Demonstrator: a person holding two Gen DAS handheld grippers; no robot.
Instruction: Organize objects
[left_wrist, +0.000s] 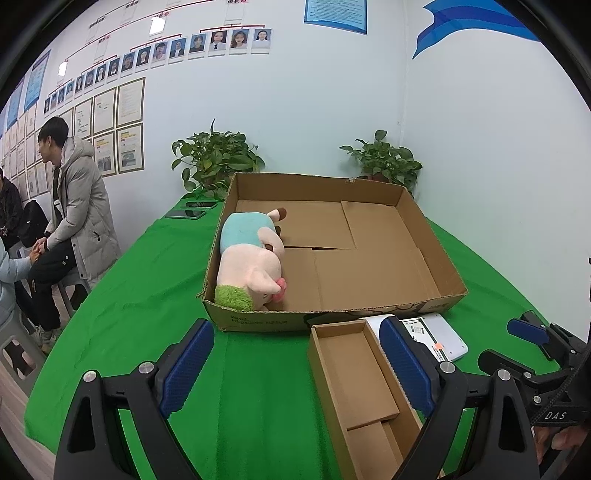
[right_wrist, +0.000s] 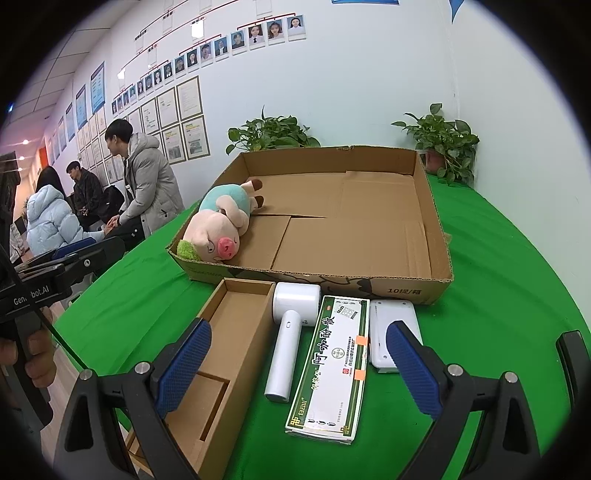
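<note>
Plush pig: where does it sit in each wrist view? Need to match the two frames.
Left wrist: plush pig lies centre-left, along the left wall of the big cardboard box, green hair nearest the camera.
Right wrist: plush pig lies upper-left of centre, in the box's near-left corner, snout toward the camera.
Shared landmark: the narrow open carton before the big box.

A pale wall (left_wrist: 295, 110) carries a row of portrait photos (left_wrist: 199, 46) at 11 o'clock, framed certificates (left_wrist: 118, 125) at 9. Two potted plants (right_wrist: 443, 144) stand at the green-clothed table (left_wrist: 147, 295)'s far edge. People sit at 9 o'clock.
</note>
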